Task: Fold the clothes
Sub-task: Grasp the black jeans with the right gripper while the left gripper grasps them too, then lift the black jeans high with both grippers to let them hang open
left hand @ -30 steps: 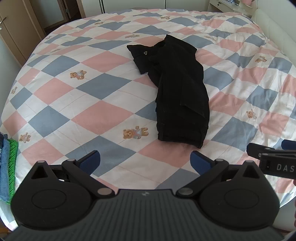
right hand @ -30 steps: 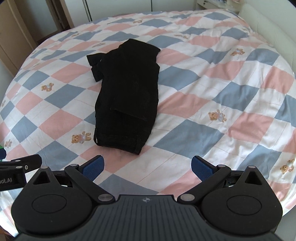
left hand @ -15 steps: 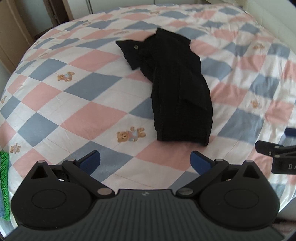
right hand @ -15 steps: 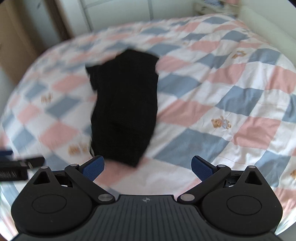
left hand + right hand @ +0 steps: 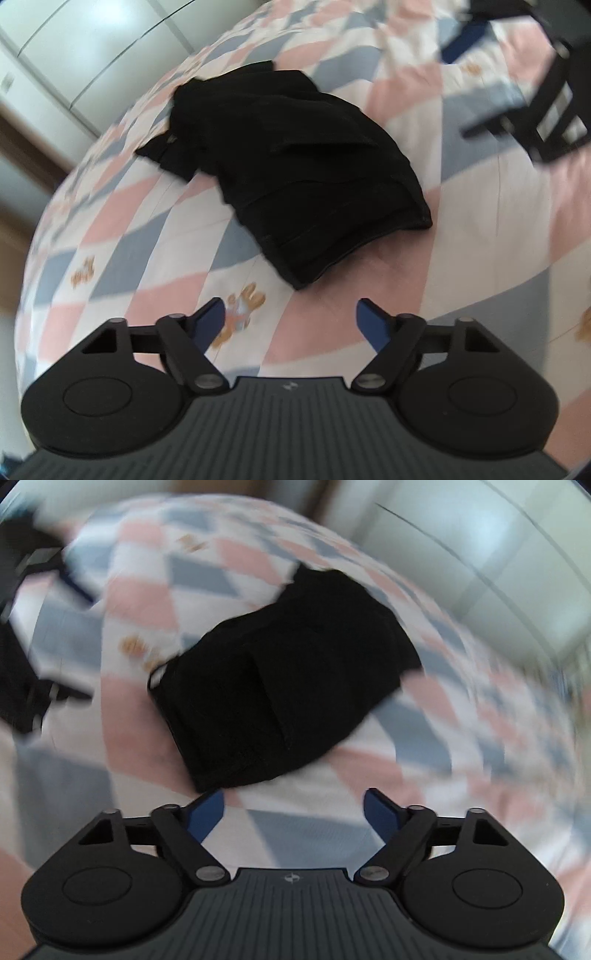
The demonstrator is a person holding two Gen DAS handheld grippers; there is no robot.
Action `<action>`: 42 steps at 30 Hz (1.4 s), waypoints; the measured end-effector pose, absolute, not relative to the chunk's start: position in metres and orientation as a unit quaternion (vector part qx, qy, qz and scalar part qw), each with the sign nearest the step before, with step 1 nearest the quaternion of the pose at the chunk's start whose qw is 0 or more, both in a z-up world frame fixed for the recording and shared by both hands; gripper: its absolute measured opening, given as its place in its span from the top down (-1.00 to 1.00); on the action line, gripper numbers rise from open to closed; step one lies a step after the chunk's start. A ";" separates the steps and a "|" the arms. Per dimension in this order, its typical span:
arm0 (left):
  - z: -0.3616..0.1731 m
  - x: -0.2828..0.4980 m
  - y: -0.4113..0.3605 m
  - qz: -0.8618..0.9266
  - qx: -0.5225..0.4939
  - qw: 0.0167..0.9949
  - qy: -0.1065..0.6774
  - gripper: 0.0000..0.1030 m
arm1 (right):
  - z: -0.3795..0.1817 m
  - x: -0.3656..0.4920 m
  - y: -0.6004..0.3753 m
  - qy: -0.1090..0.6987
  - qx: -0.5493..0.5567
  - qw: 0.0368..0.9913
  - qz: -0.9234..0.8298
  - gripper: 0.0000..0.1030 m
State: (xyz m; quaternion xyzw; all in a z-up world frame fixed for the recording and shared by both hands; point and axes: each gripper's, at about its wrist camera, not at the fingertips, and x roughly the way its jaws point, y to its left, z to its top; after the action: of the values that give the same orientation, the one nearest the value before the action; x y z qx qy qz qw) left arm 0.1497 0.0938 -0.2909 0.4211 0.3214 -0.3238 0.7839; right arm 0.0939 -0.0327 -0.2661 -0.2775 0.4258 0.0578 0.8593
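Right now my left hand-held gripper (image 5: 290,319) hangs low over the bed (image 5: 480,206) with its blue fingers spread wide and nothing between them. The black garment (image 5: 295,162) lies at about 12 o'clock from it, close ahead but not touching. It sits as a long, layered bundle, with a flap sticking out at its far left end near 10 o'clock. Its near end shows stacked edges, so it is already doubled over at least once.

My right hand-held gripper (image 5: 293,812) is likewise wide and empty. The garment's near corner lies just beyond its left finger (image 5: 207,812), at roughly 11 o'clock. Both views are smeared with motion, so fine edges are hard to read.

Whether this bundle awaits another fold or is done, I cannot tell. If I do take hold, I judge each gripper should pinch every layer at a near corner. Catching only the top layer would peel the stack apart. Lifting both corners evenly should keep the edges aligned.
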 end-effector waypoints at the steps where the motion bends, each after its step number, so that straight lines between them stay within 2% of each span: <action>1: -0.299 0.149 0.091 -0.325 0.434 0.782 0.308 -0.45 | -0.275 0.096 -0.033 0.418 -0.302 0.854 0.069 -0.13; 2: -0.307 0.148 0.088 -0.326 0.447 0.779 0.294 -0.45 | -0.285 0.098 -0.033 0.410 -0.326 0.848 0.080 0.00; 10: -0.358 0.142 0.074 -0.340 0.537 0.748 0.193 -0.48 | -0.359 0.117 -0.035 0.334 -0.505 0.780 0.161 0.06; 15: -0.375 0.150 0.068 -0.337 0.558 0.745 0.139 -0.54 | -0.397 0.128 -0.040 0.272 -0.590 0.734 0.199 0.22; 17: -0.374 0.157 0.064 -0.331 0.559 0.750 0.126 -0.40 | -0.405 0.129 -0.049 0.244 -0.601 0.734 0.201 0.33; 18: -0.371 0.162 0.063 -0.323 0.552 0.758 0.125 -0.12 | -0.405 0.132 -0.049 0.232 -0.602 0.737 0.203 0.46; 19: -0.365 0.167 0.062 -0.316 0.540 0.769 0.131 0.02 | -0.398 0.136 -0.049 0.236 -0.583 0.748 0.213 0.53; 20: -0.358 0.174 0.063 -0.314 0.521 0.781 0.145 0.06 | -0.390 0.139 -0.050 0.241 -0.560 0.760 0.224 0.64; 23: -0.343 0.179 0.072 -0.312 0.480 0.803 0.166 0.24 | -0.360 0.138 -0.051 0.230 -0.518 0.790 0.234 0.82; 24: -0.341 0.179 0.073 -0.310 0.474 0.807 0.168 0.31 | -0.350 0.137 -0.052 0.223 -0.505 0.801 0.230 0.82; 28: -0.339 0.187 0.069 -0.291 0.453 0.821 0.189 0.38 | -0.325 0.137 -0.055 0.188 -0.476 0.831 0.220 0.82; 29: -0.341 0.190 0.067 -0.284 0.451 0.823 0.197 0.40 | -0.327 0.139 -0.054 0.179 -0.477 0.833 0.217 0.75; 30: -0.340 0.193 0.068 -0.280 0.446 0.825 0.203 0.43 | -0.335 0.141 -0.053 0.166 -0.489 0.830 0.211 0.40; 31: -0.339 0.196 0.069 -0.279 0.439 0.828 0.207 0.45 | -0.346 0.144 -0.052 0.153 -0.509 0.822 0.204 0.18; 32: -0.337 0.195 0.071 -0.280 0.438 0.829 0.207 0.45 | -0.355 0.151 -0.052 0.140 -0.530 0.813 0.197 -0.18; 33: -0.334 0.193 0.074 -0.282 0.441 0.828 0.202 0.46 | -0.365 0.158 -0.054 0.131 -0.545 0.805 0.196 -0.10; 34: -0.332 0.191 0.076 -0.284 0.444 0.826 0.198 0.46 | -0.367 0.169 -0.053 0.145 -0.546 0.800 0.201 0.13; 35: -0.329 0.188 0.079 -0.287 0.450 0.824 0.192 0.46 | -0.365 0.181 -0.052 0.169 -0.534 0.803 0.206 0.64; 36: -0.326 0.185 0.082 -0.288 0.458 0.820 0.186 0.45 | -0.357 0.191 -0.050 0.177 -0.517 0.812 0.205 0.79; 39: -0.315 0.169 0.090 -0.291 0.468 0.819 0.157 0.34 | -0.320 0.211 -0.048 0.186 -0.457 0.845 0.205 0.89; 41: -0.300 0.156 0.091 -0.291 0.467 0.825 0.128 0.14 | -0.288 0.222 -0.048 0.190 -0.418 0.865 0.201 0.88; 42: -0.292 0.149 0.091 -0.290 0.464 0.829 0.115 -0.05 | -0.272 0.227 -0.048 0.192 -0.398 0.875 0.199 0.87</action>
State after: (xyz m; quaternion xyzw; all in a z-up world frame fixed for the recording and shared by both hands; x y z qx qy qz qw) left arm 0.1487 0.0912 -0.2916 0.4638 0.1151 -0.2900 0.8292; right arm 0.2272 -0.0476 -0.2723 -0.3979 0.1922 0.1993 0.8746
